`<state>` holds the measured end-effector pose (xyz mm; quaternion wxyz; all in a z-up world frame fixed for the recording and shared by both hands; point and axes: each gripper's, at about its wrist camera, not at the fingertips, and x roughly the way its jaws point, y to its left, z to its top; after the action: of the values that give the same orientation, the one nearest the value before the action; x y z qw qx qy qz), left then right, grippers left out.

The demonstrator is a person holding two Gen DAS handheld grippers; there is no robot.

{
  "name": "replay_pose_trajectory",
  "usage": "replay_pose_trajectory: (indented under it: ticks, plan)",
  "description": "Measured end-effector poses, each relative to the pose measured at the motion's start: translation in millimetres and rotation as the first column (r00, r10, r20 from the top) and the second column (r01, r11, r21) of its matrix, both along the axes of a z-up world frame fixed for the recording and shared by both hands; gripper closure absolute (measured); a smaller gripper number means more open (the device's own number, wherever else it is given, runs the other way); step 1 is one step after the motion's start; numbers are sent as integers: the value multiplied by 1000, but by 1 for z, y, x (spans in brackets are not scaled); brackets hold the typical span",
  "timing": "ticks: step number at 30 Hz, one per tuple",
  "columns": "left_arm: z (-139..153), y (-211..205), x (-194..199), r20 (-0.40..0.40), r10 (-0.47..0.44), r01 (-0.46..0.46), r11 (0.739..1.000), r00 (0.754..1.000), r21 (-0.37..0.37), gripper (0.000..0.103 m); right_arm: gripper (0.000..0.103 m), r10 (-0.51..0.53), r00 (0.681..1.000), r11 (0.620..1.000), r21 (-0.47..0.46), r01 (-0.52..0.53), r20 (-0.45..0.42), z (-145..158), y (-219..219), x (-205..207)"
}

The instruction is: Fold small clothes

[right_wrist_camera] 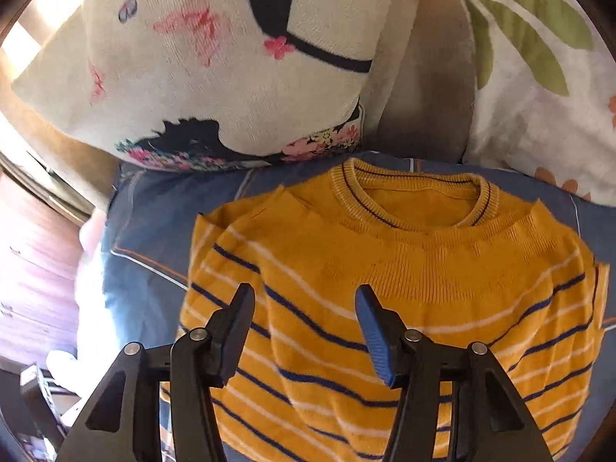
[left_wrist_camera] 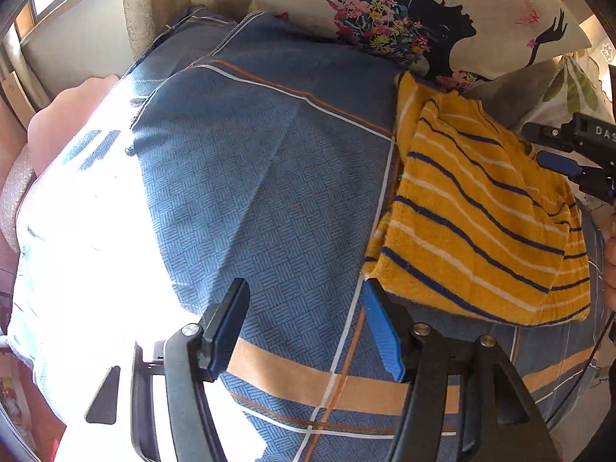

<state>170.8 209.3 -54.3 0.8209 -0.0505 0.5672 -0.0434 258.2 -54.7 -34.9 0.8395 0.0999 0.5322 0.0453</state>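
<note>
Both jaws are apart and empty. The right hand-held gripper [right_wrist_camera: 304, 331] hangs over the yellow striped sweater [right_wrist_camera: 404, 292], probably lining up a fold. The left hand-held gripper [left_wrist_camera: 304, 327] sits just off its hem edge over the blue checked sheet [left_wrist_camera: 250, 177]. The sweater lies flat, collar toward the printed pillow [right_wrist_camera: 200, 57], so it's easy to fold.

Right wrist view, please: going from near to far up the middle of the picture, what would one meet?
Right gripper with open black-and-blue jaws → yellow knitted sweater with blue and white stripes → blue patterned bed sheet → cream cushion printed with a black silhouette and flowers.
</note>
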Motion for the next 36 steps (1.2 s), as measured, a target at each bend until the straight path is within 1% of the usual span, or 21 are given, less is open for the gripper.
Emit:
replay_pose_trajectory:
  ticks: [1, 3, 5, 7, 9, 11, 12, 13, 15, 18, 20, 21, 22, 23, 24, 25, 26, 30, 33, 34, 36]
  plan:
    - [-1, 2, 1, -3, 4, -4, 1000, 1000, -8, 43, 64, 26, 999, 999, -31, -27, -29, -8, 6, 6]
    - [-4, 5, 4, -11, 11, -11, 1000, 1000, -26, 43, 81, 64, 994, 992, -103, -73, -90, -28, 19, 17]
    - [-3, 7, 6, -13, 14, -14, 999, 1000, -47, 43, 82, 72, 989, 984, -150, -91, -126, -46, 22, 28]
    - [-2, 8, 8, -11, 15, -16, 998, 1000, -62, 43, 82, 65, 991, 979, -185, -86, -115, -51, 25, 41]
    - [-1, 10, 10, -14, 19, -20, 996, 1000, -90, 43, 82, 49, 986, 973, -216, -82, -156, -44, 29, 51]
    - [-1, 11, 11, -12, 24, -26, 990, 1000, -137, 43, 82, 45, 994, 972, -225, -66, -101, -22, 36, 46]
    - [-2, 11, 12, -13, 26, -28, 986, 1000, -166, 43, 78, 68, 995, 979, -189, -81, -76, -12, 41, 41]
    - [-3, 10, 13, -17, 24, -27, 979, 1000, -200, 43, 70, 95, 992, 986, -129, -105, -77, -7, 47, 37]
    - [-8, 4, 18, -25, 9, -16, 960, 1000, -281, 43, 63, 152, 981, 988, -12, -154, -121, -10, 60, 32]
    - [-20, -10, 26, -52, -12, -8, 930, 999, -368, 43, 63, 191, 960, 982, 32, -189, -203, -31, 81, 33]
    - [-26, -19, 30, -56, -24, -1, 905, 998, -426, 43, 59, 190, 955, 981, -4, -196, -230, -45, 92, 33]
    - [-28, -22, 31, -54, -27, 0, 897, 998, -442, 43, 54, 183, 955, 980, -29, -195, -235, -50, 97, 33]
    - [-28, -24, 32, -50, -32, 5, 881, 998, -473, 48, 46, 178, 956, 981, -37, -192, -235, -51, 100, 33]
    - [-31, -25, 33, -61, -41, 3, 853, 997, -522, 56, 41, 179, 956, 981, -37, -193, -233, -52, 104, 35]
    - [-36, -26, 33, -87, -49, -9, 824, 995, -567, 79, 34, 186, 954, 979, -43, -201, -235, -52, 109, 36]
    - [-41, -27, 33, -112, -57, -22, 797, 992, -604, 93, 34, 191, 951, 974, -74, -215, -243, -53, 116, 36]
    - [-44, -27, 32, -123, -55, -35, 781, 991, -624, 93, 34, 199, 946, 965, -117, -235, -256, -55, 123, 39]
    - [-44, -28, 27, -113, -38, -46, 752, 993, -657, 93, 34, 251, 919, 893, -295, -341, -303, -65, 152, 35]
    - [-40, -32, 27, -99, -38, -35, 763, 994, -645, 93, 34, 274, 910, 836, -392, -385, -310, -72, 168, 24]
    - [-40, -36, 26, -100, -35, -38, 764, 994, -644, 93, 34, 273, 912, 827, -410, -385, -305, -73, 171, 22]
    - [-39, -39, 23, -100, -27, -44, 766, 995, -642, 93, 36, 255, 918, 832, -416, -368, -303, -73, 173, 20]
